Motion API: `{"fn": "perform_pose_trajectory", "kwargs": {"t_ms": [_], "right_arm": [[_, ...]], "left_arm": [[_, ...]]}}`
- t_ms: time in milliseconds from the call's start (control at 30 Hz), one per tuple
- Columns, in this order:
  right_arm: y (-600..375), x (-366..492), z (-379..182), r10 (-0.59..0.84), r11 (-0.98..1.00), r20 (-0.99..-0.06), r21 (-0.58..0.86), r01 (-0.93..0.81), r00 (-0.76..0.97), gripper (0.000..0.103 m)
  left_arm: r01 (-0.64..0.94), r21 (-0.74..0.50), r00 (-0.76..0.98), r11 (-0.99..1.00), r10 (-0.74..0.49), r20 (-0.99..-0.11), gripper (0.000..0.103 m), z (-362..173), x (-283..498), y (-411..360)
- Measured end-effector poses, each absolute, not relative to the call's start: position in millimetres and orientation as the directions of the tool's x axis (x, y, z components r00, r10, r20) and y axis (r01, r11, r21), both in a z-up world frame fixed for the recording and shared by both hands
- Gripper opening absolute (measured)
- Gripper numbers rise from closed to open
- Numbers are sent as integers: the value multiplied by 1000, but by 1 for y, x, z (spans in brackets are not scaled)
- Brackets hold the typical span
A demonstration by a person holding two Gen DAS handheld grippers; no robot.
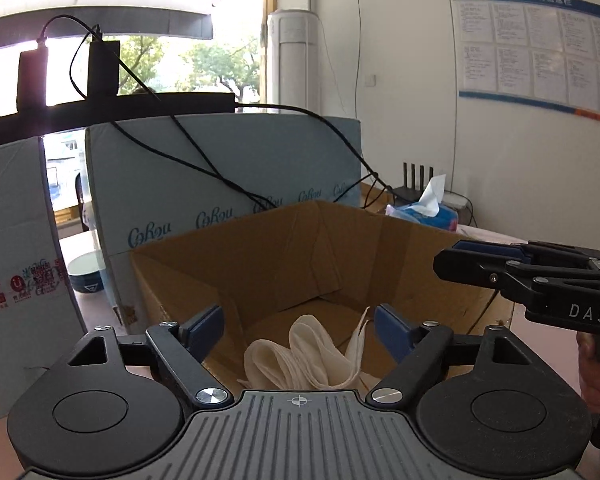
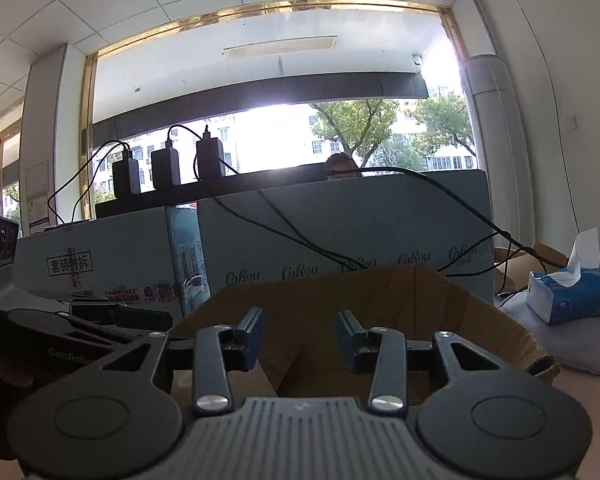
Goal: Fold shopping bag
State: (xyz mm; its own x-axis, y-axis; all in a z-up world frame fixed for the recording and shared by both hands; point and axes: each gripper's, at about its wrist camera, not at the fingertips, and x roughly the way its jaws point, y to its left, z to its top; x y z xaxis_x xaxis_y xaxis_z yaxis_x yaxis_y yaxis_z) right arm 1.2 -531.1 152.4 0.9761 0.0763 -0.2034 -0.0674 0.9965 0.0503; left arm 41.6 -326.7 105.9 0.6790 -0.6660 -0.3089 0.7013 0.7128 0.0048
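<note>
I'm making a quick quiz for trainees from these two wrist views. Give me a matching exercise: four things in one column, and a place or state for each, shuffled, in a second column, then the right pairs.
Things
1. white bag
2. tissue pack
3. left gripper
4. chargers

Places or states
A. plugged in on the black ledge by the window
B. open, above the cardboard box
C. crumpled at the bottom of the box
D. on a grey cloth, right of the box

Pairs: 1-C, 2-D, 3-B, 4-A

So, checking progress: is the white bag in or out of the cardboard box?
In: the white bag lies bunched on the cardboard box floor, ungripped.
</note>
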Motion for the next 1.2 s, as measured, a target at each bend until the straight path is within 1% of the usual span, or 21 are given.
{"fn": "perform_pose_trajectory", "kwargs": {"t_ms": [33, 67, 100, 133, 167, 233, 367, 500, 567, 833, 933, 967, 1000, 1133, 1200], "right_arm": [[-528, -5, 154, 79, 996, -198, 45, -72, 977, 56], [-524, -7, 153, 82, 996, -192, 39, -76, 978, 65], [-519, -8, 153, 85, 996, -186, 33, -81, 979, 73], [-515, -10, 153, 88, 996, -179, 26, -85, 980, 77], [-515, -14, 156, 91, 996, -173, 21, -89, 981, 83], [-510, -26, 166, 101, 995, -164, -1, -102, 981, 88], [-488, -30, 168, 121, 991, -164, -31, -127, 979, 95], [-464, -35, 169, 145, 988, -181, -21, -151, 973, 98], [-448, -36, 163, 165, 985, -197, -19, -172, 966, 98], [-379, -37, 138, 256, 961, -260, -38, -275, 931, 101], [-354, -37, 129, 288, 949, -284, -44, -312, 914, 101], [-345, -37, 126, 299, 945, -292, -45, -325, 909, 103], [-336, -38, 122, 309, 940, -300, -47, -338, 902, 103], [-308, -40, 106, 263, 935, -289, -157, -317, 920, 103], [-296, -43, 100, 290, 921, -287, -177, -348, 913, 103]], "left_arm": [[696, 2, 688, 718, -667, -287, 97, 108, 38, -322], [686, -3, 703, 728, -664, -256, 102, 109, 33, -316], [679, -8, 713, 734, -661, -234, 103, 111, 31, -313], [670, -16, 725, 742, -658, -203, 103, 111, 27, -306], [663, -24, 734, 749, -656, -176, 103, 112, 23, -300], [662, -35, 737, 748, -659, -147, 103, 113, 19, -290], [639, -52, 761, 768, -640, -104, 103, 113, 6, -263], [572, -88, 814, 816, -578, -67, 103, 106, -10, -234], [558, -98, 823, 824, -565, -63, 103, 104, -16, -223], [389, -36, 919, 921, -390, -50, 103, 95, -47, -164], [318, -17, 944, 948, -318, -85, 103, 88, -54, -141], [284, -6, 953, 959, -283, -105, 103, 84, -56, -133], [253, 3, 961, 967, -251, -118, 103, 81, -58, -126], [127, 24, 978, 992, -121, -168, 103, 67, -65, -96], [96, 15, 978, 995, -91, -185, 103, 62, -69, -84]]}}
